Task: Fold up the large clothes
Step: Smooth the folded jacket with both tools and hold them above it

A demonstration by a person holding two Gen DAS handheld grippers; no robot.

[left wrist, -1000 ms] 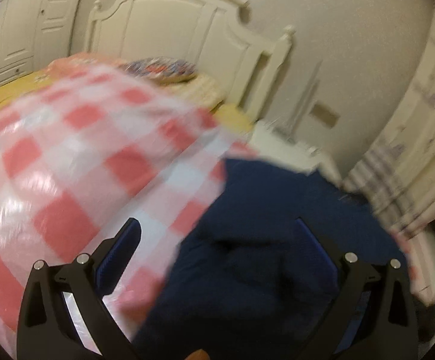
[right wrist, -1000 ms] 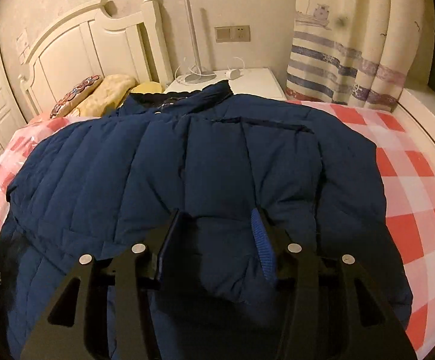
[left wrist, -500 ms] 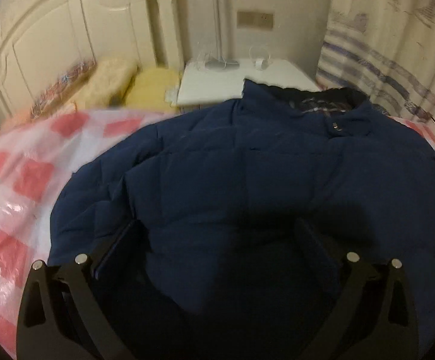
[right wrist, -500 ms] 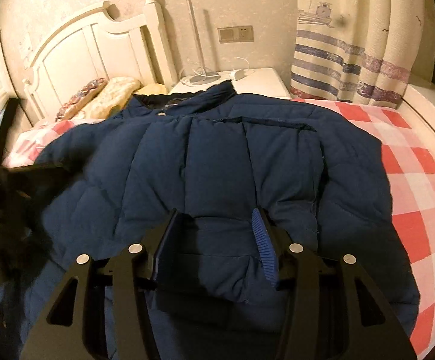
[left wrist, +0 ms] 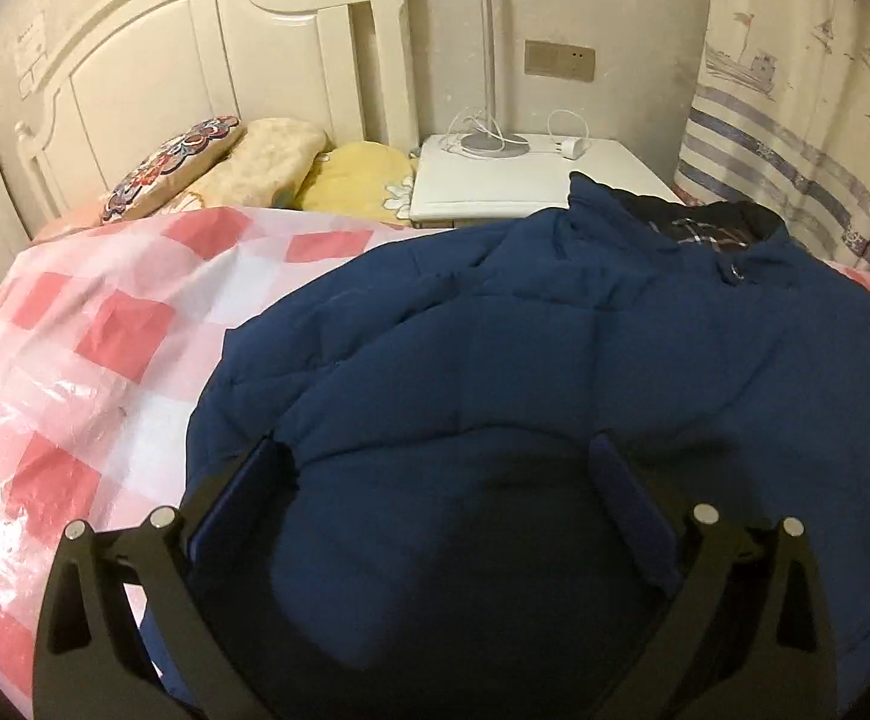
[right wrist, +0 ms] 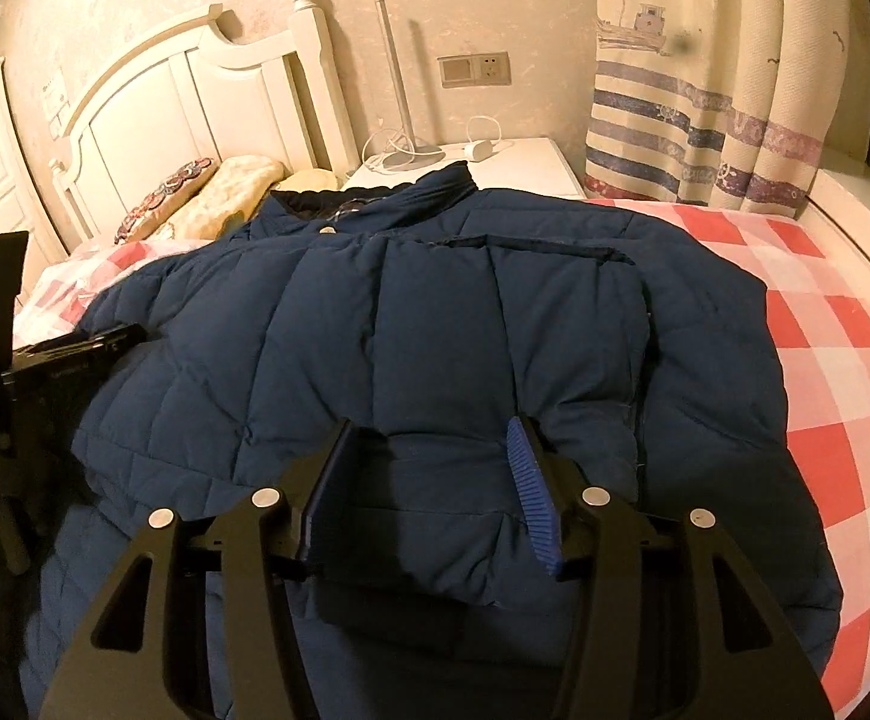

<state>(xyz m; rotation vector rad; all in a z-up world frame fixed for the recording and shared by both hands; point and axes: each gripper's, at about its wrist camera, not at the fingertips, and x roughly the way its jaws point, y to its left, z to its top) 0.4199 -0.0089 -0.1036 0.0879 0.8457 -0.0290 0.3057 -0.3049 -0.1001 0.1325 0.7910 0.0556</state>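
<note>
- The bed (right wrist: 843,372), in red-checked cover, carries the navy puffer jacket (right wrist: 435,312) spread flat, collar toward the far headboard.
- The right gripper (right wrist: 429,480) is clamped on a puffy fold at the jacket's near hem.
- The left gripper (left wrist: 435,480) stands apart over the jacket's near left, gripping nothing.
- Risk: slick padding could slip out, or one-sided lifting could skew the fold.

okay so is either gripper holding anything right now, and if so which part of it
The right gripper pinches a puffy fold of the navy jacket near its hem. The left gripper straddles the jacket with jaws wide; a grip there cannot be told.
</note>
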